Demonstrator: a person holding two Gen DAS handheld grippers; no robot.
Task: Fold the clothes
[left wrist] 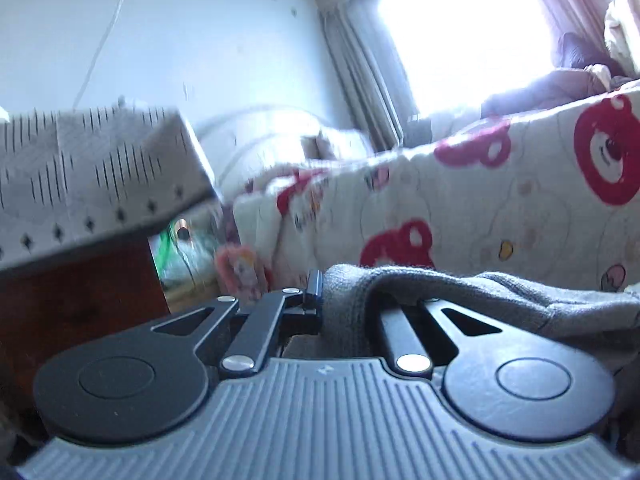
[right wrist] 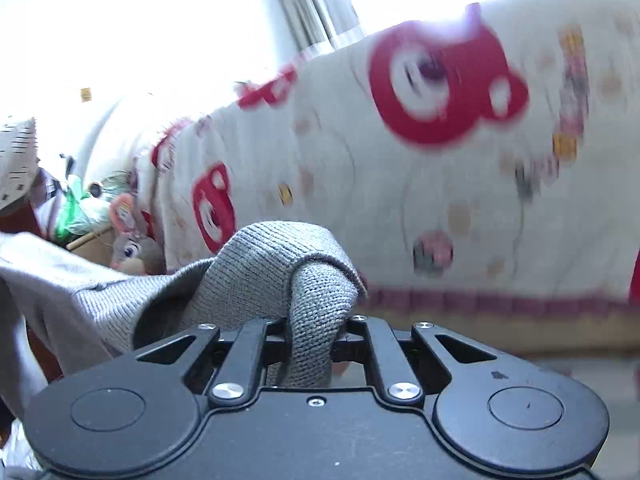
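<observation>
While both views run low across the bed, we log the following.

Item one: a grey knitted garment of soft ribbed wool-like yarn (right wrist: 264, 264), the task's thing. We hold it off the bed between our two tools, one portion in each, and the slack cloth sags away to the left in the right wrist view. We judge it is carried this way to keep the span taut enough to lay out or turn over; which stage of folding this serves we cannot tell.

Item two: the right gripper (right wrist: 310, 332), black metal linkage on a ribbed housing. Its fingers are closed on a thick roll of the knit, which bulges up and over the top of them in a rounded hump. The pinch looks deep, likely so that the stretchy knit does not slide out.

Item three: the left gripper (left wrist: 344, 312), same build. A hem-like edge of the garment (left wrist: 460, 292) drapes across its right side and hides the fingertips; the linkage sits drawn in, and we judge that it is clamped on the cloth.

Item four: a cream quilted bed cover printed with red bear heads (right wrist: 440, 168), padded, lightly rumpled, blurred.

Item five: a pale patterned cloth with small black diamonds and dashes (left wrist: 100, 168), draped over a dark red-brown cabinet (left wrist: 80, 300).

Item six: a bright curtained window (left wrist: 460, 40), overexposed.
</observation>
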